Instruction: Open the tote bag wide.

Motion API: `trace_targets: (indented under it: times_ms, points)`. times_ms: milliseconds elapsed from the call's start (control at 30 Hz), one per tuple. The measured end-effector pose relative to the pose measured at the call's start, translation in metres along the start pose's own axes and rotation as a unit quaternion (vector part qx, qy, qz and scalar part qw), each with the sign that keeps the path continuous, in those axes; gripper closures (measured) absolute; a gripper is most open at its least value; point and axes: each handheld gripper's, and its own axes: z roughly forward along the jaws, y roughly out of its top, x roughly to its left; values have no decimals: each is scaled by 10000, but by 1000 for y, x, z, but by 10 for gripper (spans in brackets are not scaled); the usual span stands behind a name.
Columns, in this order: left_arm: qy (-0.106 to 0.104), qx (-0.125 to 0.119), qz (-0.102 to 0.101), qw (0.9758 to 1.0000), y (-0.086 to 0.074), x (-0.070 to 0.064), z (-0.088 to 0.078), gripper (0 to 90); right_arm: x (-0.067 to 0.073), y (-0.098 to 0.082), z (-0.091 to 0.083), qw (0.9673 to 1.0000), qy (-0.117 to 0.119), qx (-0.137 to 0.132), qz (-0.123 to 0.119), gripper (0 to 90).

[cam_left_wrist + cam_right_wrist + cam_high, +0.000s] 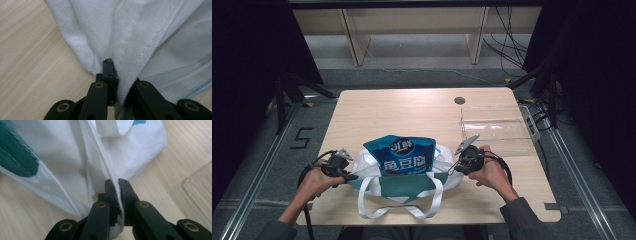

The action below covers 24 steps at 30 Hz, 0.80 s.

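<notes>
- Two grippers are pinching opposite sides of a white cloth tote bag with a green band and white strap handles (404, 182) in the high view: the left gripper (343, 168) is gripping its left edge and the right gripper (460, 161) its right edge, probably to keep the mouth spread around a blue foil snack pouch with white lettering (401, 156) that is standing out of it. The bag is lying on the near middle of the pale wooden table (397, 112), handles trailing toward the person; a clear plastic tray (497, 129) is sitting well apart at the right.
- Left gripper view: the jaws are clamping a fold of white woven fabric (140, 37), nearly closed.
- Right gripper view: the jaws are squeezing a stitched white seam (105, 162); the green band (15, 157) is showing at the left.
</notes>
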Motion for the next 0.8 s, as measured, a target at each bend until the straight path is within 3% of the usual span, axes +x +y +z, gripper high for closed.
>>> trace_targets:
  times_ms: [267, 300, 333, 400, 433, 500, 533, 633, 700, 767, 800]
  points:
    - [165, -16, 34, 9999, 2, 1, 3, 845, -3, -8, 23, 9999, -96, 53, 109, 866]
    - [284, -97, -44, 9995, 5, 0, 5, 846, -4, -8, 26, 9998, -38, 60, 191, 866]
    - [302, 8, 44, 9995, 6, 2, 4, 846, -5, -8, 27, 9997, -2, 80, 227, 866]
    - [307, -83, -99, 9994, 7, 2, 6, 845, -8, -7, 29, 9997, -53, 39, 220, 866]
    - [269, -32, -19, 9996, 7, 3, 5, 844, -9, -6, 30, 9997, -66, 28, 239, 866]
    - [320, -77, -84, 9994, 7, 1, 6, 843, -11, -5, 30, 9997, -89, 8, 213, 865]
    - [332, 16, 63, 9994, 7, 1, 4, 844, -11, -5, 30, 9998, -69, -4, 195, 863]
    - [348, 45, 63, 9994, 9, 3, 3, 823, -12, -8, 26, 9990, -113, -136, 402, 781]
    - [339, 34, 63, 9994, 9, 4, 1, 753, -10, -7, 16, 9983, -183, -282, 475, 710]
    - [266, -110, -168, 9994, 8, 6, -10, 651, -6, -5, 3, 9955, -279, -642, 645, 643]
    - [126, -118, -80, 9998, 9, 7, -16, 622, -5, -4, -4, 9946, -273, -841, 552, 600]
